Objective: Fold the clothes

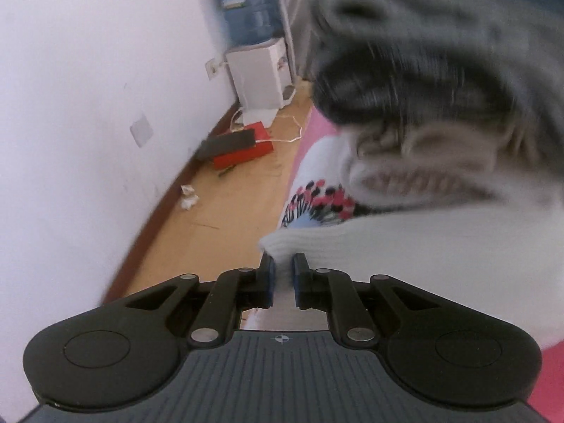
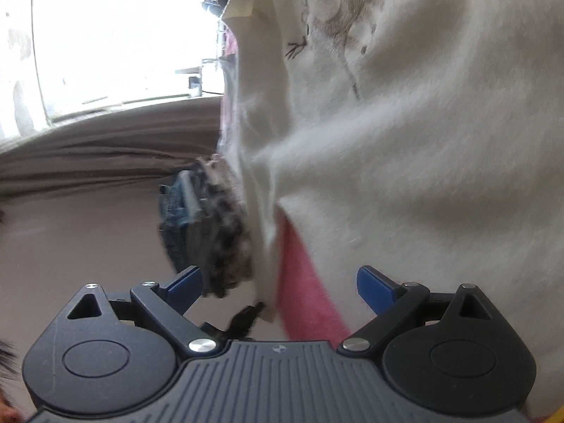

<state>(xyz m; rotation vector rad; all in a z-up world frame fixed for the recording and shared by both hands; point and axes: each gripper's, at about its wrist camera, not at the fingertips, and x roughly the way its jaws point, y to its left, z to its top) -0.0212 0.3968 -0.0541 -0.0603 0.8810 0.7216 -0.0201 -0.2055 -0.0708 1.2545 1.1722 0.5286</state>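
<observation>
In the left wrist view a white knit sweater [image 1: 405, 246] with a pink and black flower print lies on a pink surface [image 1: 550, 380]. My left gripper [image 1: 283, 268] is shut on its ribbed edge. A blurred grey and black garment [image 1: 423, 81] piles up behind it. In the right wrist view the same white sweater [image 2: 405, 141], with a faint brown print, fills the right side. My right gripper [image 2: 280, 282] stands open, its blue pads [image 2: 375, 287] wide apart, close to the sweater's lower edge. Nothing sits between them.
A white wall, a wooden floor strip, a red box [image 1: 243, 151], a white appliance [image 1: 261, 74] and a blue water bottle [image 1: 246, 7] lie to the left. In the right wrist view a folded denim and patterned stack [image 2: 204, 229] sits beyond pink cloth [image 2: 303, 292].
</observation>
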